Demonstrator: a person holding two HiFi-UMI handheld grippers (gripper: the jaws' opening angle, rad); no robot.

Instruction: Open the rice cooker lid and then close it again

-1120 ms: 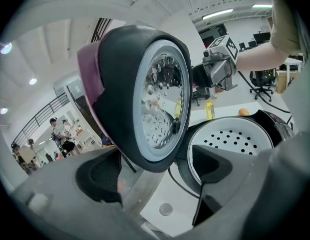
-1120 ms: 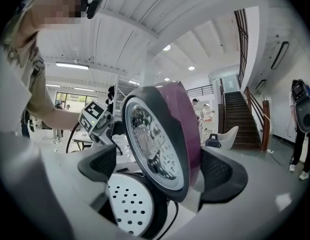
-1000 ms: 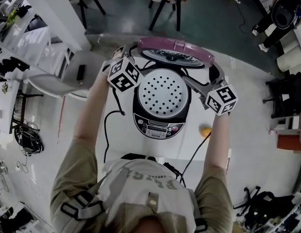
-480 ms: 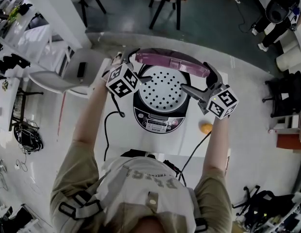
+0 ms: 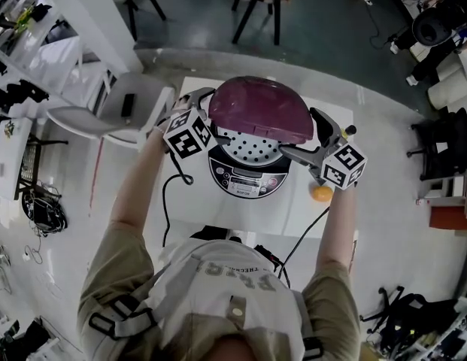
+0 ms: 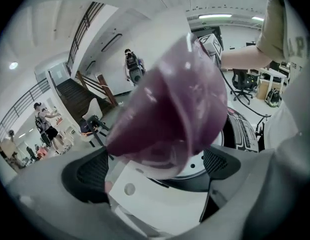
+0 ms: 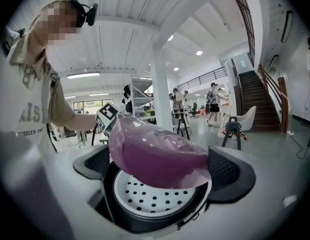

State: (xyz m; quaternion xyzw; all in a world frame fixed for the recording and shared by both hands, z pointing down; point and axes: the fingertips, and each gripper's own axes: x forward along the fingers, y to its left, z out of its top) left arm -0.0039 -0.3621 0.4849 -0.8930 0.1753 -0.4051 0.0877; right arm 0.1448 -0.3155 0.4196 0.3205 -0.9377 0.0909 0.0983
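Note:
The rice cooker (image 5: pixel 244 180) stands on the white table (image 5: pixel 195 213). Its purple lid (image 5: pixel 259 111) hangs half lowered over the white perforated inner plate (image 5: pixel 248 149). My left gripper (image 5: pixel 210 119) is at the lid's left edge and its jaws are opening. In the left gripper view the lid (image 6: pixel 169 114) lies between the pads (image 6: pixel 92 171) without being pressed. My right gripper (image 5: pixel 304 135) is at the lid's right edge, jaws wide. In the right gripper view the lid (image 7: pixel 155 156) sits in the gap above the inner plate (image 7: pixel 150 196), clear of both pads.
An orange ball (image 5: pixel 320 193) lies on the table right of the cooker. A black cable (image 5: pixel 169 194) runs off the table's left front. A white chair (image 5: pixel 113 111) stands left of the table, and black stools stand beyond it.
The lid has swung down from nearly upright to half lowered over the pot. Both grippers have come down and toward me alongside it, and their jaws have spread wider.

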